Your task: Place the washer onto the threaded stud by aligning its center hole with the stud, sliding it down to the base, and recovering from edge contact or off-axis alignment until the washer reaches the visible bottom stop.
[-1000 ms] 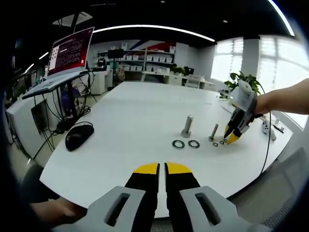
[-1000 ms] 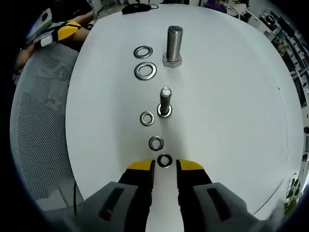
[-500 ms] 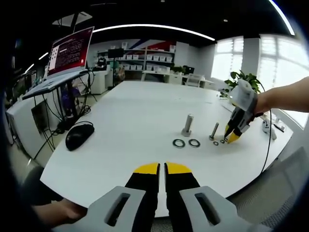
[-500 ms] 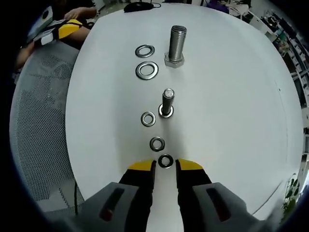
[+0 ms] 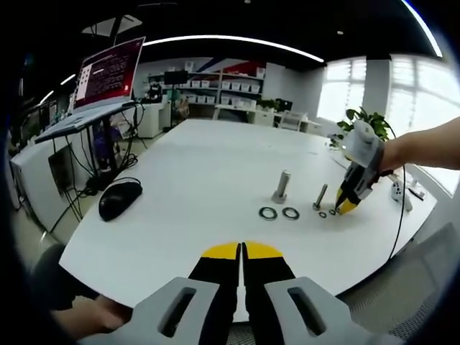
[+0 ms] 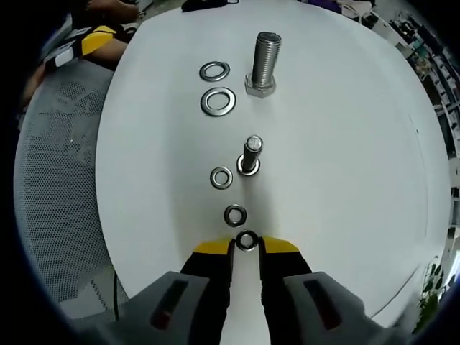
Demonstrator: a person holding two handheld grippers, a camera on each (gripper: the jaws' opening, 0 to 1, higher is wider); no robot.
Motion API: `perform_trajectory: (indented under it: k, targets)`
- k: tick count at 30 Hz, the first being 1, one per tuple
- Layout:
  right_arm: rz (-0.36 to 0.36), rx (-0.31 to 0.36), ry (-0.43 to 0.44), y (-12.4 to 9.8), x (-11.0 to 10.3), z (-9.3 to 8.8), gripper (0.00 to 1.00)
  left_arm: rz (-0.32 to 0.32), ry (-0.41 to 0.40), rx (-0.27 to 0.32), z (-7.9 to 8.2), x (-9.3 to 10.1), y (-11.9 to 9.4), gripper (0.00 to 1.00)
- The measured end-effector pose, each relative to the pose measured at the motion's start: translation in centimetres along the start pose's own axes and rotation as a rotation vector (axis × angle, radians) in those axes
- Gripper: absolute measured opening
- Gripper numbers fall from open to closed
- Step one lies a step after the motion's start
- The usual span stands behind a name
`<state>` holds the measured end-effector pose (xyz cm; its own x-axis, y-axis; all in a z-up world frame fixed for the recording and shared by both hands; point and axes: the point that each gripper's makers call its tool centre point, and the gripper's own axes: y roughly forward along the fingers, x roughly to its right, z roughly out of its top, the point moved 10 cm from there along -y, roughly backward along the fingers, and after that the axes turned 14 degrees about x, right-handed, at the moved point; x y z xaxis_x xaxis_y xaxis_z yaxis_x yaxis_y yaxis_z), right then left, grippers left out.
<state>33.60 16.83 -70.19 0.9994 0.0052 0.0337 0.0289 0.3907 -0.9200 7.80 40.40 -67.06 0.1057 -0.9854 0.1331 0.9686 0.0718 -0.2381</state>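
Daylight from the tall bright windows (image 5: 420, 108) washes them out to white, and a curved ceiling light strip (image 5: 230, 42) glows against a dark ceiling. The glossy white tabletop (image 6: 345, 144) is evenly bright, with only faint short shadows. Fisheye bending grows toward both views' edges, where detail softens.

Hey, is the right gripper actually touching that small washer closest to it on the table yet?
Cannot tell. In the right gripper view the nearest small washer sits right at the right gripper tips, between its yellow fingertips, but no clear gap or contact shows.
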Motion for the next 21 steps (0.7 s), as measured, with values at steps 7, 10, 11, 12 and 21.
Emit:
perform_trajectory:
  k: [7,10,11,12,21]
  targets:
    - [-0.008,0.000,0.010,-0.06,-0.10,-0.01,0.15,-0.003,0.004,-0.003,-0.02,0.02,0.02,0.00]
    - [-0.012,0.001,0.026,-0.07,-0.04,-0.01,0.15,-0.003,0.004,-0.002,0.00,0.04,0.02,0.00]
    - [-0.013,0.003,0.033,-0.09,-0.02,-0.04,0.15,-0.003,0.004,-0.002,-0.01,0.05,0.01,0.00]
    - [-0.015,0.006,0.041,-0.10,0.04,-0.08,0.15,-0.003,0.003,-0.001,0.01,0.04,0.01,0.00]
    - [-0.054,0.007,0.043,-0.19,-0.49,-0.11,0.15,-0.003,0.007,-0.003,0.01,0.05,0.00,0.00]
